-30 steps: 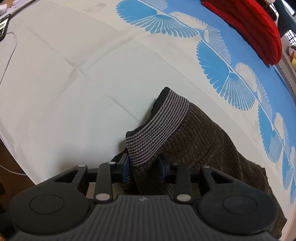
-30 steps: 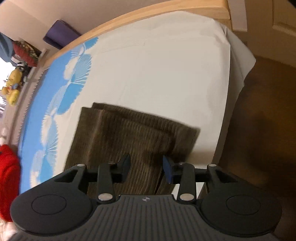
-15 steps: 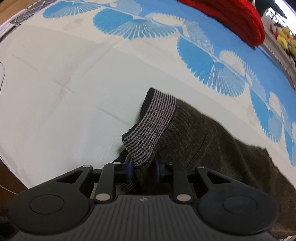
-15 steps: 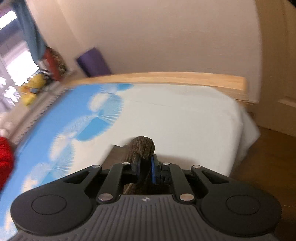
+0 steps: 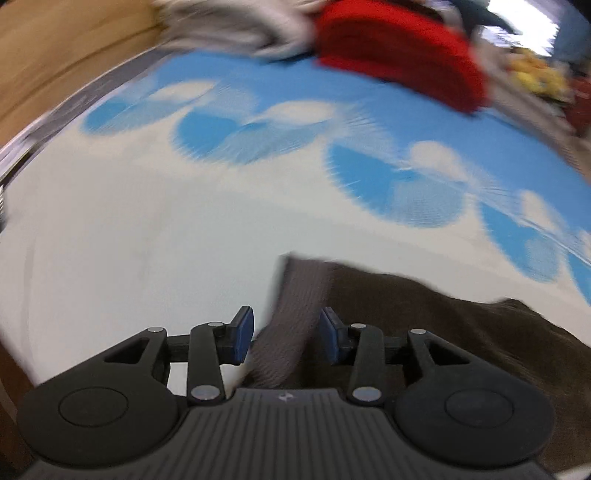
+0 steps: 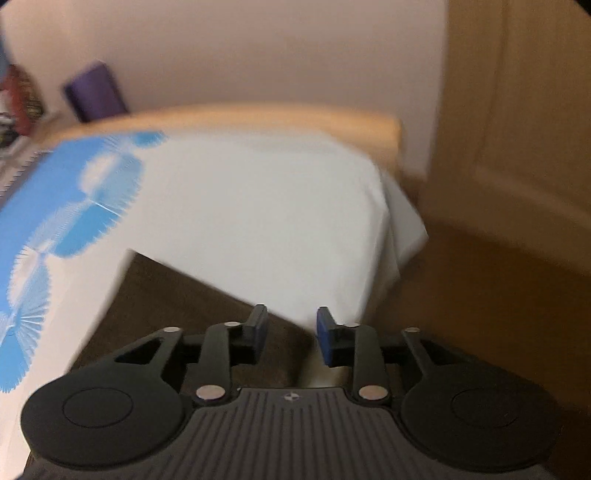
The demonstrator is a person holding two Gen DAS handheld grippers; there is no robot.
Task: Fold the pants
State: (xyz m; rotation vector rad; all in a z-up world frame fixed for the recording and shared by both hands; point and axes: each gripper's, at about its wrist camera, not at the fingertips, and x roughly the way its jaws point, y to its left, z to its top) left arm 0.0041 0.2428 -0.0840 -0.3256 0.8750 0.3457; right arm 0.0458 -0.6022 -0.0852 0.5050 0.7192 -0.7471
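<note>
Our left tool (image 5: 286, 334) is opening, its blue pads (image 5: 243, 332) standing clear on either side of the grey ribbed waistband (image 5: 291, 314), which runs up between them without either pad pressing on it. The waistband belongs to the brown pants (image 5: 461, 339), which lie on the bed and spread away to the right of this tool in the left view, a raised fold showing along their far edge. Our right tool (image 6: 290, 334) is opening too; in the right view a corner of the pants (image 6: 177, 306) lies under and just behind its left pad, and we see white sheet in the gap between the pads, so nothing is gripped there. The pants sit near the edge of the bed, flat and dark against the white part of the sheet (image 6: 258, 206). Beyond them the sheet turns blue with white fan shapes (image 5: 399, 177). Farther off in the left view a red cushion (image 5: 399, 51) rests at the far side of the bed, with a grey blurred heap (image 5: 229, 22) beside it and something yellow (image 5: 535, 70) to its right; the blur keeps us from telling more. In the right view a wooden footboard (image 6: 258, 118) borders the bed, a purple object (image 6: 94, 92) stands behind it by the wall, and a wooden door (image 6: 517, 110) is at the right.
</note>
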